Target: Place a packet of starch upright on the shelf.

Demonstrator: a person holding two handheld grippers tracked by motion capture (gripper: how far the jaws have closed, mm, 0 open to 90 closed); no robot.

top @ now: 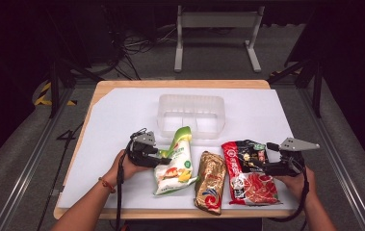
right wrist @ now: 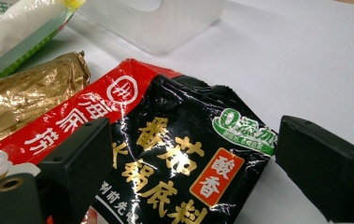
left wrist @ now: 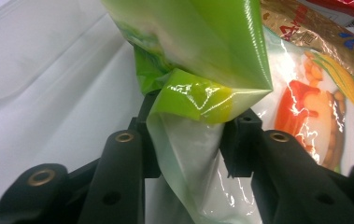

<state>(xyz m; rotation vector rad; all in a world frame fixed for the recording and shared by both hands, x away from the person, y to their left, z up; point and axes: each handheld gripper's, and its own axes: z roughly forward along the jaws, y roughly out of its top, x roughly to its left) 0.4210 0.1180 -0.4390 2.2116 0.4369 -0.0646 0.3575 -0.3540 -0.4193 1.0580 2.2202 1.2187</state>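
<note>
A green and white snack bag [top: 176, 163] lies left of centre on the white sheet, its top end lifted. My left gripper [top: 163, 156] comes at it from the left. In the left gripper view the two black pads pinch the bag's [left wrist: 202, 56] crumpled edge, so that gripper [left wrist: 191, 140] is shut on it. A gold packet [top: 210, 180] lies in the middle. A red and black packet [top: 247, 173] lies to its right. My right gripper [top: 262, 161] stands open at that packet's right side, with the packet's black corner [right wrist: 174, 154] lying between its spread jaws [right wrist: 193, 149], untouched.
A clear plastic container [top: 191, 115] stands behind the packets at the table's middle. A white sheet [top: 122, 115] covers most of the wooden tabletop. The front table edge runs just below the packets. A metal frame stands on the floor beyond the table.
</note>
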